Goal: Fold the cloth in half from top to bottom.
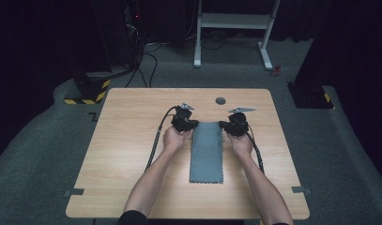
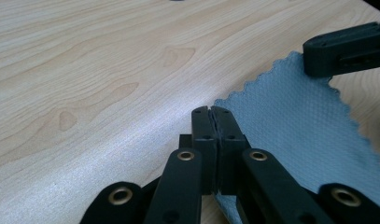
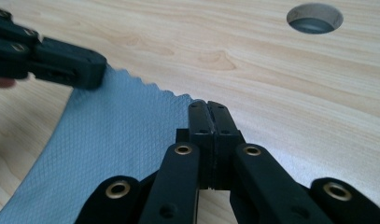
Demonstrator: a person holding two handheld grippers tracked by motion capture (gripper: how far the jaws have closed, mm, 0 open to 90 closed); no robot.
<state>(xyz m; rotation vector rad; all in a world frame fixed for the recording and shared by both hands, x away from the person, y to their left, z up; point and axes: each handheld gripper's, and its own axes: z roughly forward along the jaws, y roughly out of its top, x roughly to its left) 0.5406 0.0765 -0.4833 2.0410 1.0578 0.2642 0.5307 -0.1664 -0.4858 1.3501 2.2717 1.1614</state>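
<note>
A: Grey cloth [image 1: 206, 152] lies flat on the wood worktop [image 1: 127, 154], long way running from me toward the far edge. Pinked edges.

B: Where are the grippers?

A: One at each far corner. Left gripper [image 1: 192, 124] at the far-left corner, right gripper [image 1: 222, 124] at the far-right. Both hands low on the worktop.

B: Fingers?

A: Left gripper view: my fingers [image 2: 204, 122] are fully together, tips right at the cloth's [image 2: 290, 121] corner edge. Looks like they pinch the corner, but I can't tell for sure that fabric is between the pads. Right gripper view: same, fingers [image 3: 199, 119] pressed together at the zigzag edge of the cloth [image 3: 117, 140].

B: Cloth lifted?

A: From the high view it looks flat, near end close to my edge of the worktop. Can't tell whether the far corners are off the surface.

B: Anything else on the worktop?

A: Round cable hole [image 1: 220, 100] beyond the cloth, between the two grippers. In the right gripper view it sits up and to the right [image 3: 314, 18].
</note>
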